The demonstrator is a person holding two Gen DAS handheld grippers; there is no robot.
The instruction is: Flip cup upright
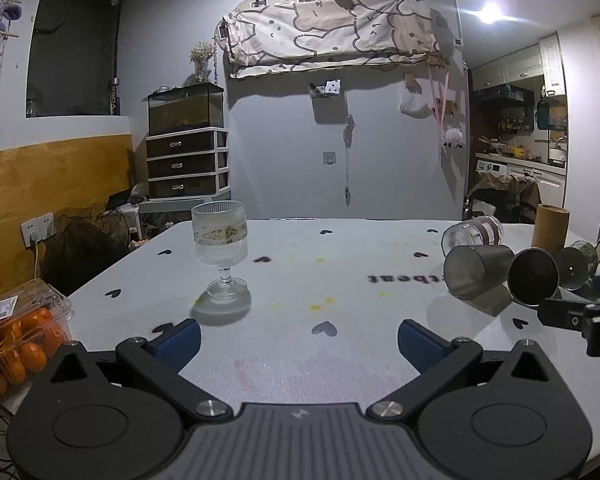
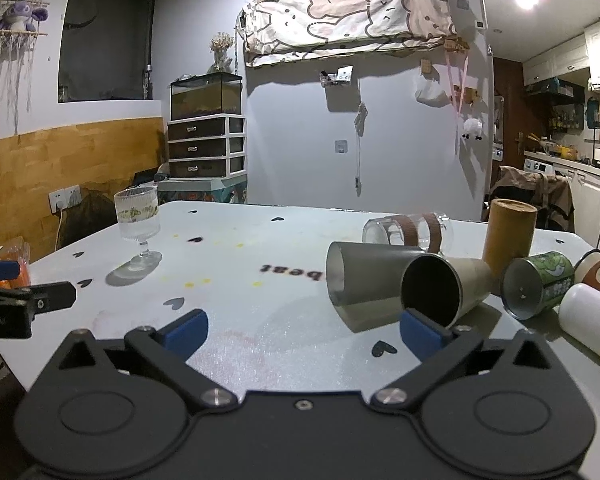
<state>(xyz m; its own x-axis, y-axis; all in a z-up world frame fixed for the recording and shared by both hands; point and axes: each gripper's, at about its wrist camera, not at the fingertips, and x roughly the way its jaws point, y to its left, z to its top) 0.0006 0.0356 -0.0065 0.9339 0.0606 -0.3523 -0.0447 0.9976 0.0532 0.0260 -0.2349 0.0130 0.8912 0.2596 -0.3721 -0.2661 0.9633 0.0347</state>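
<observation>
A ribbed stemmed glass [image 1: 220, 248] stands upright on the white table [image 1: 300, 360], just ahead and left of my open, empty left gripper [image 1: 298, 340]; it also shows at the far left in the right wrist view [image 2: 138, 228]. Several cups lie on their sides at the right: a grey metal cup [image 2: 364, 276], a cream cup with a dark inside [image 2: 444, 288], a clear glass with brown bands [image 2: 408, 232], a green printed cup [image 2: 538, 282]. My right gripper [image 2: 304, 330] is open and empty, its right fingertip just in front of the cream cup's mouth.
A tall brown tube [image 2: 508, 236] stands upright behind the cups. A white cup [image 2: 588, 320] and an orange-patterned cup [image 2: 598, 272] lie at the far right. A plastic box of oranges [image 1: 20, 340] sits at the table's left edge.
</observation>
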